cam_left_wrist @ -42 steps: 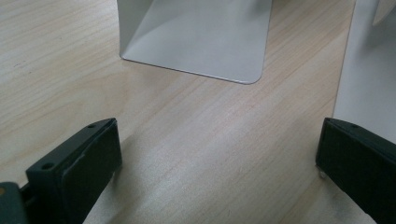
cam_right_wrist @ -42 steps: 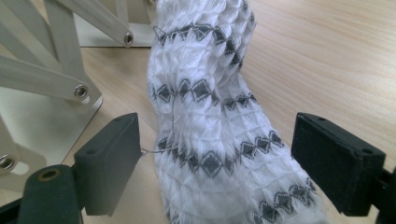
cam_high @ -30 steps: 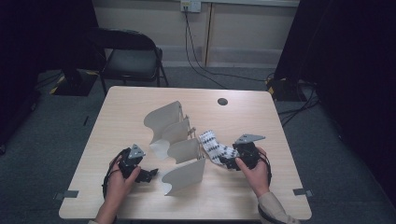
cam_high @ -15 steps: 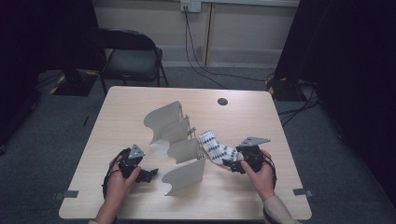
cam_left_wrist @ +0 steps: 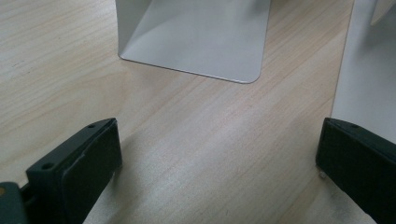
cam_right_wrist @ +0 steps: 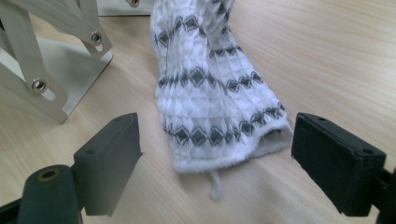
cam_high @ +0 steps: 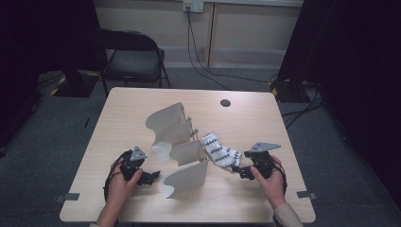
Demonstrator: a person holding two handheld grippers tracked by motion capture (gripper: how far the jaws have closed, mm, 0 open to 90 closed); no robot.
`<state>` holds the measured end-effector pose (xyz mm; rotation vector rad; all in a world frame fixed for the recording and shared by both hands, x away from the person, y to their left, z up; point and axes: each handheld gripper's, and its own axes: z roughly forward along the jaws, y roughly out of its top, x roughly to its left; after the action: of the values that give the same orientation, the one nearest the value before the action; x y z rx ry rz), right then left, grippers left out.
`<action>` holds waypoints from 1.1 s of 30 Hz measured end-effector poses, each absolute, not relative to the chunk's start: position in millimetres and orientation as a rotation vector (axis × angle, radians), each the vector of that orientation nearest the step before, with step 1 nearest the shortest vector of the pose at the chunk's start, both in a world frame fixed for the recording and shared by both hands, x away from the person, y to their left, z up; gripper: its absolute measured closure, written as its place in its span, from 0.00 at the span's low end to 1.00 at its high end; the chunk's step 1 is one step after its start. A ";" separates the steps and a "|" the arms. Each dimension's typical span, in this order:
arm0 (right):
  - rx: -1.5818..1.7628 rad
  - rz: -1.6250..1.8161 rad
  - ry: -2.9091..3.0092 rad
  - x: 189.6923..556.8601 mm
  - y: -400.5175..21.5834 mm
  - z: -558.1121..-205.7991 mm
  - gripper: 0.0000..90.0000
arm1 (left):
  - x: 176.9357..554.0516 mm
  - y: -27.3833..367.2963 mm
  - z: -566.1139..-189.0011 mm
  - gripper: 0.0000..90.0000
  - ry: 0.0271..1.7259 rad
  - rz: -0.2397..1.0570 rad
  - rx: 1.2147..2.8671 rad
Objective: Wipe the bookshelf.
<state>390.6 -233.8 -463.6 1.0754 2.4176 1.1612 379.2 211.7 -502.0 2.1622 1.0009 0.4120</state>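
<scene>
The work in hand looks like getting a patterned white sock (cam_high: 221, 151) from the counter (cam_high: 142, 101) onto or off a folding metal rack (cam_high: 177, 142) with curved plates. The sock lies flat on the counter at about 4 o'clock from the rack's middle, one end touching the rack's hinged struts (cam_right_wrist: 32, 70), the cuff end pointing toward the right gripper (cam_high: 240, 171).

In the right gripper view the jaws are spread wide, one on each side of the sock's (cam_right_wrist: 210, 93) open cuff, with clear gaps on both sides; a loose thread hangs from the hem toward 6 o'clock. So the sock is not yet gripped, and the approach seems nearly done: what is left, by my reading, is closing on the cuff and then moving the sock.

The left gripper (cam_high: 150, 177) rests low at about 8 o'clock of the rack. In its own view the jaws also stand wide apart with bare wood between them, a flat foot plate (cam_left_wrist: 196, 42) of the rack ahead at 12 o'clock and another pale plate edge (cam_left_wrist: 364, 70) just beside the jaw at 3 o'clock. It holds nothing.

Compared with a second ago, the right hand has shifted slightly outward and lower on the counter, lining up with the cuff; the left hand, rack and sock have stayed put.
</scene>
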 end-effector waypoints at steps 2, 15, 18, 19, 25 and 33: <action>1.078 1.161 2.417 389.3 -236.0 -464.2 0.17 | 379.2 211.7 -501.9 0.00 1.002 0.413 2.163; 1.095 1.163 2.406 380.3 -250.1 -465.8 0.17 | 379.2 211.7 -501.9 0.00 1.002 0.413 2.164; 1.089 1.155 2.410 379.1 -252.7 -465.9 0.17 | 379.2 211.7 -501.9 0.00 1.002 0.413 2.164; 1.091 1.150 2.411 378.5 -253.6 -466.0 0.17 | 379.2 211.7 -501.9 0.00 1.002 0.412 2.164; 1.091 1.146 2.415 376.1 -257.9 -466.0 0.17 | 379.2 211.7 -501.9 0.00 1.003 0.413 2.164; 1.094 1.136 2.415 370.3 -267.1 -466.9 0.17 | 379.2 211.7 -501.9 0.00 1.002 0.413 2.164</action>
<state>370.3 -267.1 -466.9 1.0940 2.4148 1.1359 379.2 211.7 -501.9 2.1642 1.0022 0.4129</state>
